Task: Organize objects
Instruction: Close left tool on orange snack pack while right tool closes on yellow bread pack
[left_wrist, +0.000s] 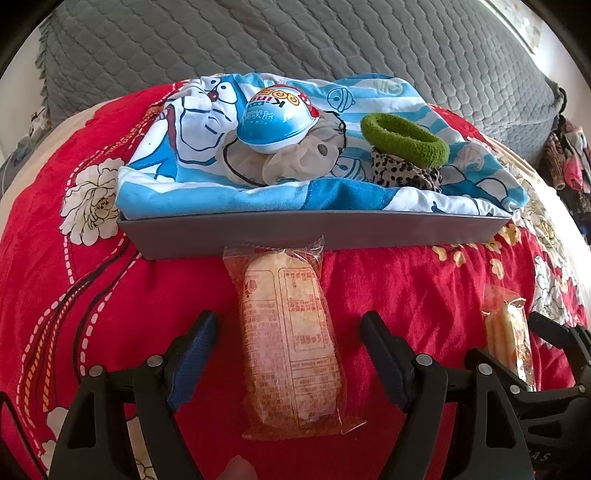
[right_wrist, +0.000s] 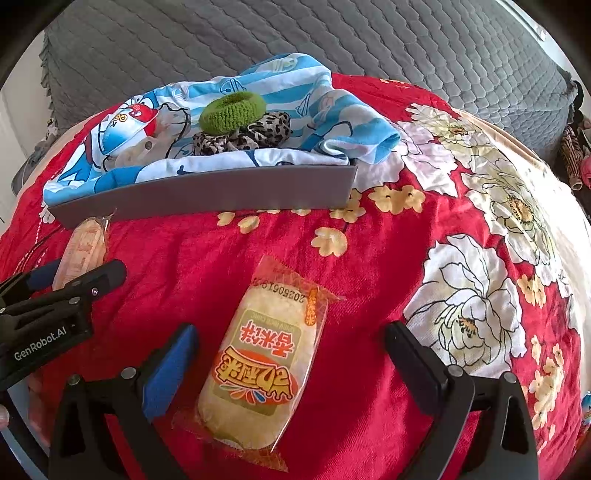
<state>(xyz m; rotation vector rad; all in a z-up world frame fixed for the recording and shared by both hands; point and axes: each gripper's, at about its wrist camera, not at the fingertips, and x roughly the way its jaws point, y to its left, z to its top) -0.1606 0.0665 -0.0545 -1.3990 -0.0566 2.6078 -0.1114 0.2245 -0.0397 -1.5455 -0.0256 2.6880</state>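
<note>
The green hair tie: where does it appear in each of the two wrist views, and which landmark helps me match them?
Left wrist view: the green hair tie is upper right of centre, on top of the leopard-print scrunchie.
Right wrist view: it is upper left of centre, again on that scrunchie.
Shared landmark: the grey tray holding the blue cartoon cloth.

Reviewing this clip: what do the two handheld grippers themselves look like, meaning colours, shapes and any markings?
Both the left gripper and the right gripper are matte black plastic, with two tapered fingers on angular linkages joined by round silver pivot pins. Blue pads line the fingers' inner faces. The left gripper's body carries white "GenRobot.AI" lettering. No sleeves or cables show.
</note>
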